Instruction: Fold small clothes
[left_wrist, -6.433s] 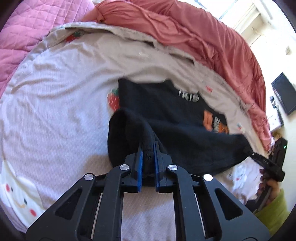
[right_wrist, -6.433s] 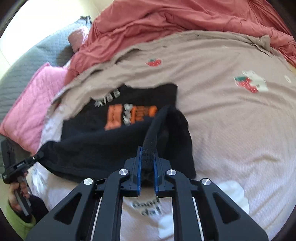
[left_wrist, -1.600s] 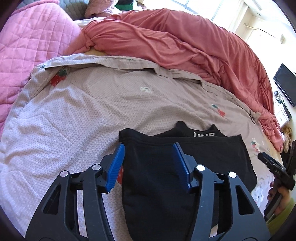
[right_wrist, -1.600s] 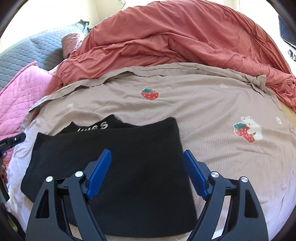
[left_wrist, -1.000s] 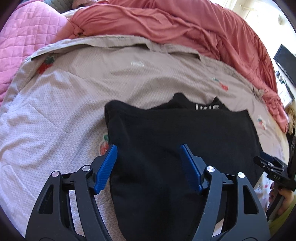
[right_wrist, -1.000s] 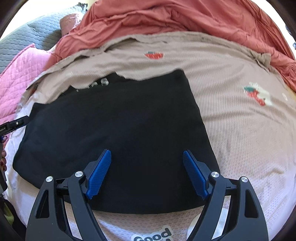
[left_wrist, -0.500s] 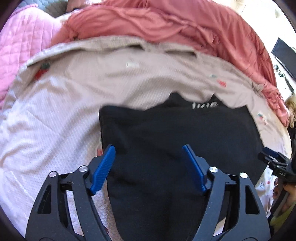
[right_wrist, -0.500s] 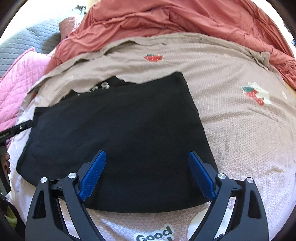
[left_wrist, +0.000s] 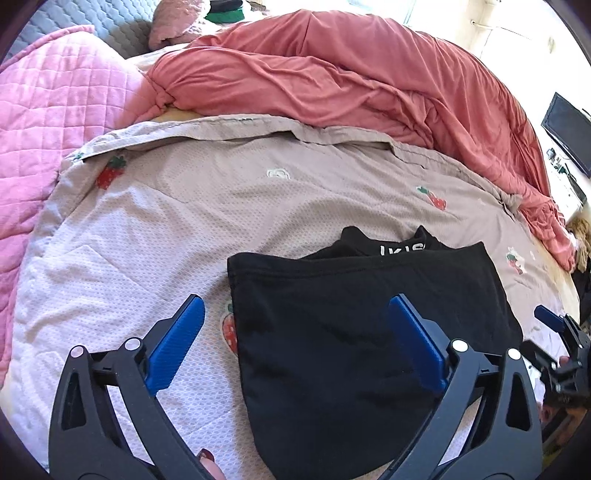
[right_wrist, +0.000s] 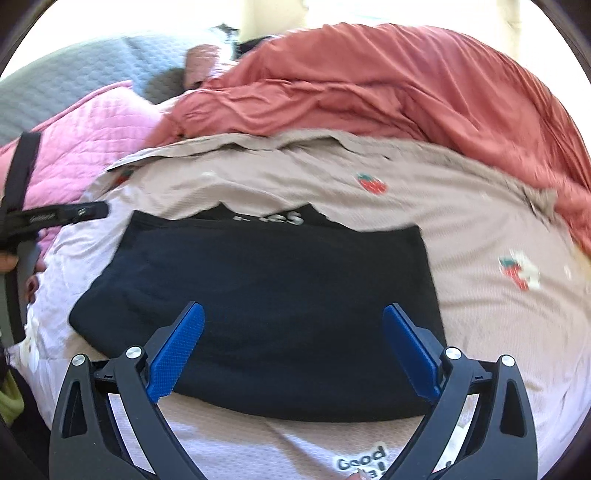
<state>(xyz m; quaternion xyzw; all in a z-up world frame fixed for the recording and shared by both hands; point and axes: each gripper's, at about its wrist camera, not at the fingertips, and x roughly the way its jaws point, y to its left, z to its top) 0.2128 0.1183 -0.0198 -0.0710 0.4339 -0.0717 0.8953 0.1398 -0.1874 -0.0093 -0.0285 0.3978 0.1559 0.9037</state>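
A black garment (left_wrist: 354, 332) (right_wrist: 266, 302) lies folded flat on the beige strawberry-print sheet (left_wrist: 177, 206) (right_wrist: 480, 221), a strip of white lettering showing at its far edge. My left gripper (left_wrist: 295, 306) hovers above its left edge, jaws still opening wide, pads pressing on nothing. My right gripper (right_wrist: 291, 312) hangs above the garment's near edge, jaws also opening, with only the flat cloth below them. In the left wrist view the right gripper (left_wrist: 554, 325) shows at the right edge. The left gripper's finger (right_wrist: 59, 216) shows at the left of the right wrist view.
A rumpled red duvet (left_wrist: 351, 81) (right_wrist: 406, 85) lies heaped along the far side. A pink quilted pillow (left_wrist: 48, 122) (right_wrist: 92, 122) and a grey quilt (right_wrist: 66, 81) sit at the far left. A dark screen (left_wrist: 567, 129) hangs on the right wall.
Both grippers have risen away from the folded garment and their jaws have spread wider. The garment lies still, smaller in both views; the right view is blurred.
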